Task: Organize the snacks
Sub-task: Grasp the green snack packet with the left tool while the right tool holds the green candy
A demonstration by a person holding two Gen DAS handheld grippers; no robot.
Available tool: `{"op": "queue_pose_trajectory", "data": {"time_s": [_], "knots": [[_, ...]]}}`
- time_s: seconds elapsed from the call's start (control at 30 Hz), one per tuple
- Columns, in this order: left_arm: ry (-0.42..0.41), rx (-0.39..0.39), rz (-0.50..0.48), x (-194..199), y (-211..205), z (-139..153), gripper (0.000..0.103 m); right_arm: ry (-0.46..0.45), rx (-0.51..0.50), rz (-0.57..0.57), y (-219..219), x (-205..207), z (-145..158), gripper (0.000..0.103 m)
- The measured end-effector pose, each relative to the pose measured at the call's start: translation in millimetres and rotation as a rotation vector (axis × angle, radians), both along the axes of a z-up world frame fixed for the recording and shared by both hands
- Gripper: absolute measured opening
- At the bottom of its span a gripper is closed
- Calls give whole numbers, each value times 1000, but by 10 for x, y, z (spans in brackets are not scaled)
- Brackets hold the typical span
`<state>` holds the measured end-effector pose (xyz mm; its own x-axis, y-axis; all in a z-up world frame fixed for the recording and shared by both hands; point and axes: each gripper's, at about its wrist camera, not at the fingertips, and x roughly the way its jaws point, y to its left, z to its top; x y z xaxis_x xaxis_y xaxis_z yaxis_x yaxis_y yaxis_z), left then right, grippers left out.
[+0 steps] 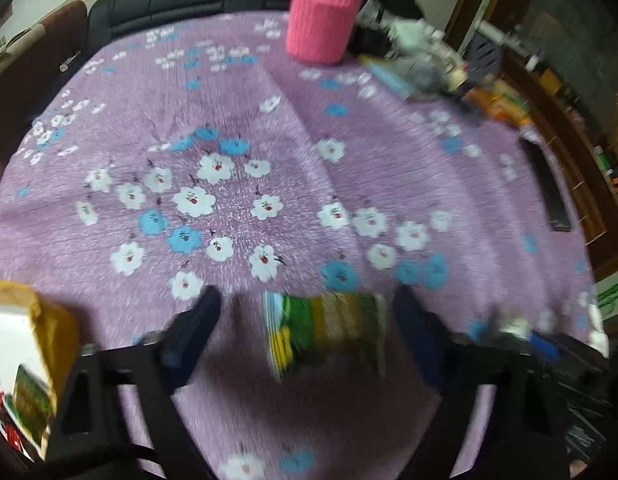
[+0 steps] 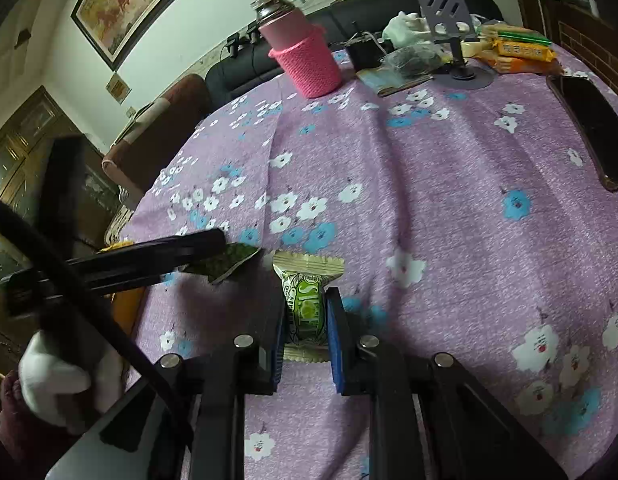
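Observation:
In the left wrist view my left gripper (image 1: 309,300) is open, its fingers wide apart, with a blurred green and yellow snack packet (image 1: 325,332) between them, touching neither. A yellow and white snack box (image 1: 25,356) stands at the lower left. In the right wrist view my right gripper (image 2: 307,316) is shut on a green wrapped snack (image 2: 305,300) just above the purple flowered tablecloth (image 2: 449,184). The left gripper's finger (image 2: 169,246) shows at the left of that view, with a dark green packet (image 2: 225,260) at its tip.
A pink flask in a knitted sleeve (image 2: 305,56) stands at the table's far side. Beside it are a grey phone stand (image 2: 453,28), bags and orange snack packs (image 2: 521,52). A black phone (image 2: 593,128) lies at the right edge. A dark sofa stands behind the table.

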<state>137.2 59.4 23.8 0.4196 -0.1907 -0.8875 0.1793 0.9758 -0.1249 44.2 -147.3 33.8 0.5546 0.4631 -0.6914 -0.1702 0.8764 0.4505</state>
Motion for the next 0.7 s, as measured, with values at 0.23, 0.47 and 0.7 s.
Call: {"op": "queue_pose_trajectory", "data": {"time_s": [0.23, 0.47, 0.7], "knots": [[59, -20, -169, -461, -191, 5, 64, 32, 23, -30, -116, 23, -49, 17], [-4, -96, -139, -868, 13, 138, 82, 37, 18, -27, -83, 8, -72, 17], [-133, 80, -170, -652, -181, 85, 85, 36, 36, -37, -131, 13, -58, 17]]}}
